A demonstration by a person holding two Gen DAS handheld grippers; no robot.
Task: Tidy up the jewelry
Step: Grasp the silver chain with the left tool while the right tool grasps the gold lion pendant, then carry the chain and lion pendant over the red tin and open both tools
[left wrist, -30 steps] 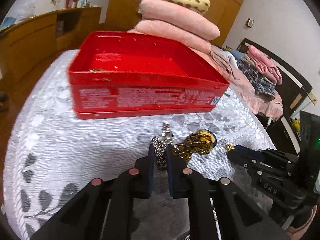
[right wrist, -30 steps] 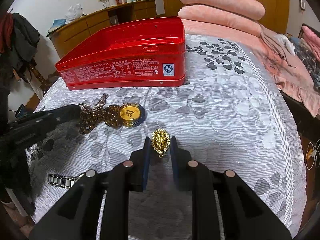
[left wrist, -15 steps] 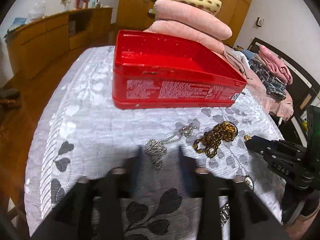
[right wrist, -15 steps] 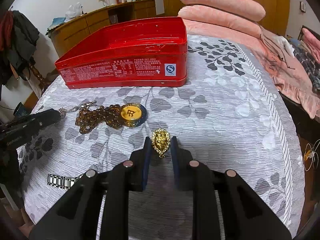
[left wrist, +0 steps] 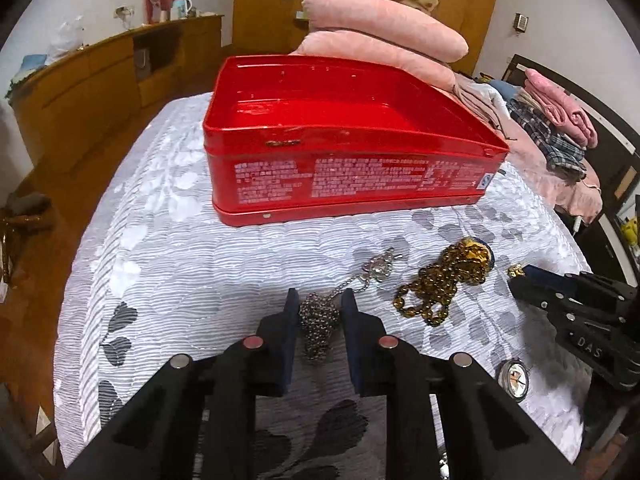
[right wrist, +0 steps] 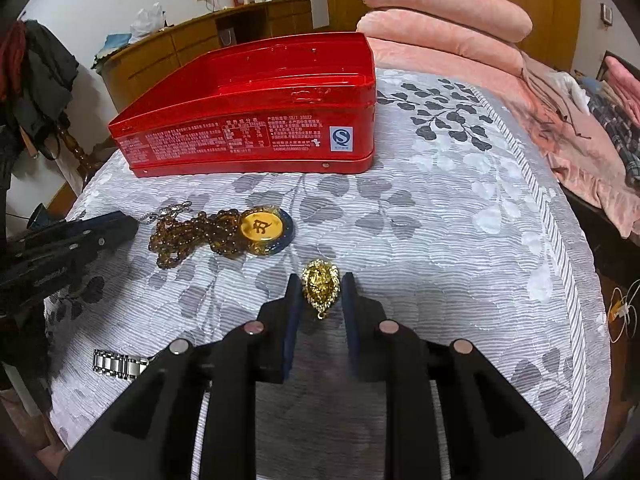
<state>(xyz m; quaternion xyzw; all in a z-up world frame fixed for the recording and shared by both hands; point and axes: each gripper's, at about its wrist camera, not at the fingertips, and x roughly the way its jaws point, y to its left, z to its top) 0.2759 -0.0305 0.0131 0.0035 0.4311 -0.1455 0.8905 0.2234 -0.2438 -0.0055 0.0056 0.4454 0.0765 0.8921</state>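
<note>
An open red tin box [left wrist: 352, 184] stands on the grey leaf-patterned bedspread, also in the right wrist view [right wrist: 248, 136]. My left gripper [left wrist: 318, 300] is open, its fingers on either side of a heap of silver chain necklace [left wrist: 316, 320] lying on the cover. My right gripper [right wrist: 320, 284] is open around a gold lion-head pendant [right wrist: 320, 284] that rests on the cover. A brown bead necklace with a gold medallion [right wrist: 224, 232] lies between the two grippers, also in the left wrist view [left wrist: 448, 276].
A wristwatch [left wrist: 514, 376] lies near my right gripper body; its steel band [right wrist: 118, 362] shows at the front left. Pink folded quilts [left wrist: 380, 44] are stacked behind the box. The bed edge drops off to the right [right wrist: 580, 280]. A wooden cabinet [left wrist: 100, 80] stands beyond.
My left gripper has let the silver chain down onto the cover, pulled back and opened wider around it. My right gripper has stayed around the gold pendant.
</note>
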